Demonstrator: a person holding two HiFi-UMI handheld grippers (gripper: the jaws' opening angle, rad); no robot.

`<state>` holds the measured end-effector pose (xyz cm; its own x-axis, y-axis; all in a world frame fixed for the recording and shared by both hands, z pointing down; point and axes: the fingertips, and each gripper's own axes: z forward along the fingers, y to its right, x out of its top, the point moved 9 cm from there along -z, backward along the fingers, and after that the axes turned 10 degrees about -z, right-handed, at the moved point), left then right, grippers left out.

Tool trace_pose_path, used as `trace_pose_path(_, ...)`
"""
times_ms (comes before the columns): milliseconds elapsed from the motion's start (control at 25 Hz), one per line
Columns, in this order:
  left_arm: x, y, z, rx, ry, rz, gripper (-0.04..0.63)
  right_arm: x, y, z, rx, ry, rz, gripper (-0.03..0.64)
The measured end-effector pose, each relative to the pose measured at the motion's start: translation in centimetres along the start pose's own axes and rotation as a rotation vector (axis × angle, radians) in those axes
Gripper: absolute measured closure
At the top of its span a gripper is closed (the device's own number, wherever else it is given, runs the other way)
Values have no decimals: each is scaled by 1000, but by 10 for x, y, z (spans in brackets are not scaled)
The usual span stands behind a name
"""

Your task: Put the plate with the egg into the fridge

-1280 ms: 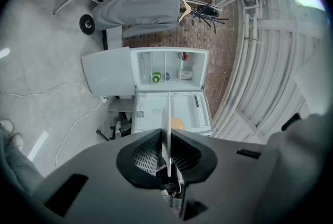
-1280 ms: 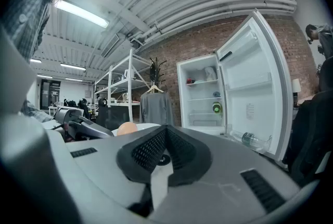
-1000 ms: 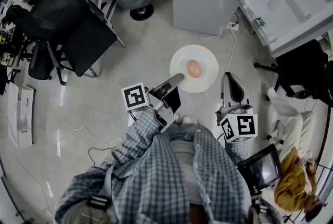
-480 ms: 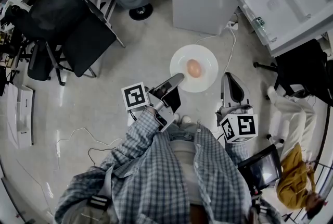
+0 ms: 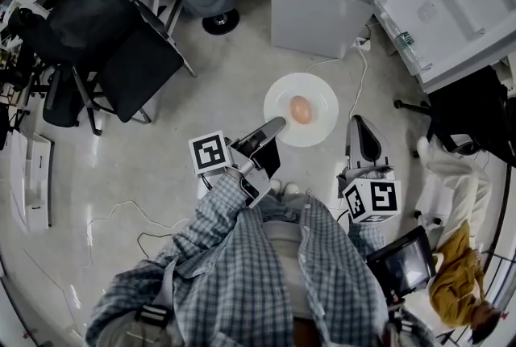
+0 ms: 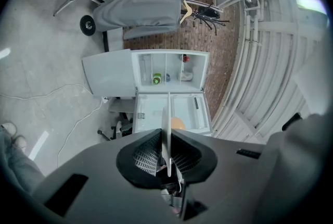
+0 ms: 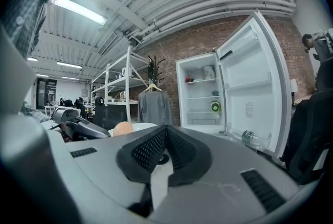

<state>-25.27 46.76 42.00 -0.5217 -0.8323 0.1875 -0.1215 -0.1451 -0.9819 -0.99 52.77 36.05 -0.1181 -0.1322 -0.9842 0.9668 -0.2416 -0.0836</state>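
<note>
**Plate gripped at rim, fridge open ahead**

The left gripper (image 5: 276,124) pinches the near rim of the plate (image 5: 321,124), and the egg (image 5: 301,108) lies near the plate's centre. The plate reaches out from the jaws toward the open fridge (image 5: 314,14), which is straight ahead and well apart. The right gripper (image 5: 355,126), its jaws pressed together on nothing, stands just beside the plate's right edge. Judgement: the carry forward falls to the left gripper.
</note>
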Motion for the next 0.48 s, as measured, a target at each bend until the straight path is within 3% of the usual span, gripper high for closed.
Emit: trace_pose_path(480, 22, 5, -30, -14, -3, -9, 558, 5, -39, -4, -38, -14, -22, 611)
